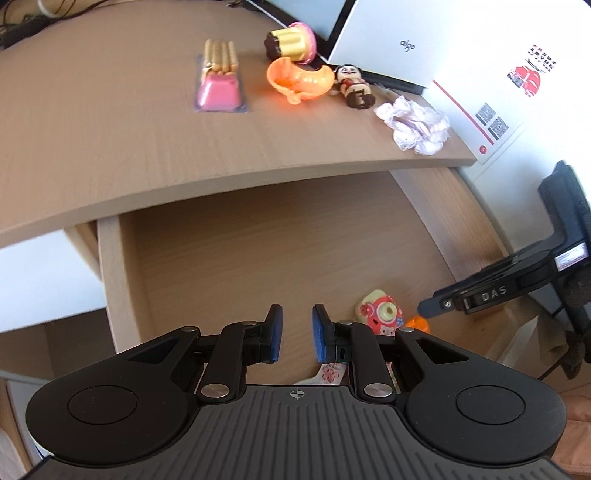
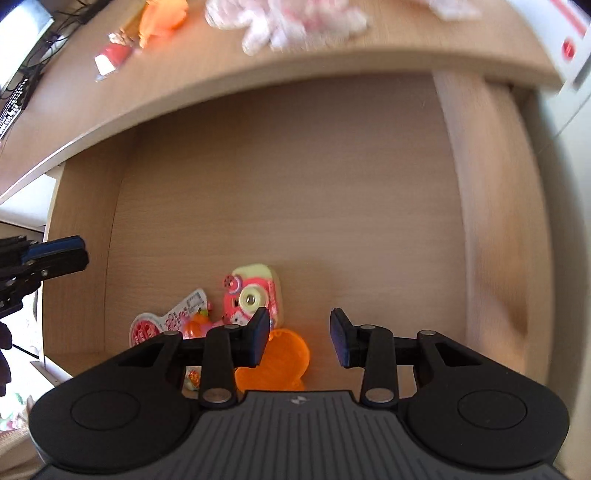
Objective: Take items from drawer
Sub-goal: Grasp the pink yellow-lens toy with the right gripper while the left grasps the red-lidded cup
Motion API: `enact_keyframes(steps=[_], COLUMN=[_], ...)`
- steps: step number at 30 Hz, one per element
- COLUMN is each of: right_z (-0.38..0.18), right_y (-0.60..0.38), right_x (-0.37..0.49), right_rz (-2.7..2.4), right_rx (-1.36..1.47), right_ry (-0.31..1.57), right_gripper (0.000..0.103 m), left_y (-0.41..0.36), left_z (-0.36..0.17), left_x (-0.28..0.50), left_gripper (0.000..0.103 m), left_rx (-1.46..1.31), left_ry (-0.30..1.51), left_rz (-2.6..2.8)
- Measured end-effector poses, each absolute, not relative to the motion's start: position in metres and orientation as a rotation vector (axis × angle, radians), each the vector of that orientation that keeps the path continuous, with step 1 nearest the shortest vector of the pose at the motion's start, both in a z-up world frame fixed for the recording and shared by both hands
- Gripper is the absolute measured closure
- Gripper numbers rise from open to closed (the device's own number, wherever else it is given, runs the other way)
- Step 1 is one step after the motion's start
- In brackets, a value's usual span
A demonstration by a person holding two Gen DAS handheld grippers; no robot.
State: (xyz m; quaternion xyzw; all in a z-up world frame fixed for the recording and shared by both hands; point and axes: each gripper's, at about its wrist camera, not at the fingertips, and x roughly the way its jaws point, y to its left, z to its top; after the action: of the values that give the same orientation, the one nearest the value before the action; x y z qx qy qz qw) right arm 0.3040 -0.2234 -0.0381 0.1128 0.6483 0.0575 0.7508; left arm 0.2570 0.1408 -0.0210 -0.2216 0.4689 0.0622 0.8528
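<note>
The drawer [image 2: 280, 192] stood open in the frame centre, w/ a pink toy camera [image 2: 255, 295] and an orange shell toy [image 2: 284, 362] near its lower edge. The right gripper [image 2: 300, 338] hung just above them, jaws spread w/ nothing between. The left gripper [image 1: 297, 334], lower centre of the left view, had a small gap, also empty; the desk top [image 1: 147, 140] above held other toys.

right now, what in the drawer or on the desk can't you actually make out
- Orange toy, right wrist view: near part hidden behind the right gripper.
- Flat printed pack, left wrist view: mostly hidden behind the left gripper.
- White frilly thing, right wrist view: blurred, cut by the top edge.
- Drawer front: hidden in both views.
</note>
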Motion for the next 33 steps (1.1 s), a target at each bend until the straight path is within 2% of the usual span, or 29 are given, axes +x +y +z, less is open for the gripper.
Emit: enact_keyframes(steps=[8, 12, 18, 20, 21, 22, 28, 33], right_z=[-0.048, -0.051, -0.077, -0.077, -0.076, -0.075, -0.041, -0.008], right_y=[-0.197, -0.172, -0.145, -0.142, -0.142, -0.143, -0.172, -0.204], right_x=[0.312, 0.321, 0.331, 0.329, 0.328, 0.325, 0.298, 0.266], right_rz=[0.17, 0.195, 0.184, 0.191, 0.19, 0.188, 0.151, 0.07], right_rx=[0.208, 0.113, 0.007, 0.008, 0.01, 0.005, 0.115, 0.21], right_ry=[1.431, 1.409, 1.498, 1.5, 1.496, 1.492, 1.358, 1.244], right_gripper=[0.067, 0.051, 0.046, 0.047, 0.056, 0.059, 0.06, 0.06], left_y=[0.138, 0.13, 0.119, 0.115, 0.113, 0.112, 0.098, 0.082], left_z=[-0.019, -0.017, -0.015, -0.015, -0.016, -0.016, -0.026, -0.045], left_x=[0.249, 0.247, 0.244, 0.245, 0.245, 0.246, 0.264, 0.293], left_gripper=[0.084, 0.084, 0.084, 0.084, 0.084, 0.084, 0.084, 0.084], left_rx=[-0.473, -0.454, -0.432, -0.423, -0.42, -0.417, -0.398, -0.408], left_ry=[0.99, 1.0, 1.022, 1.033, 1.039, 1.046, 1.129, 1.265], left_rz=[0.131, 0.11, 0.071, 0.06, 0.054, 0.048, -0.032, -0.132])
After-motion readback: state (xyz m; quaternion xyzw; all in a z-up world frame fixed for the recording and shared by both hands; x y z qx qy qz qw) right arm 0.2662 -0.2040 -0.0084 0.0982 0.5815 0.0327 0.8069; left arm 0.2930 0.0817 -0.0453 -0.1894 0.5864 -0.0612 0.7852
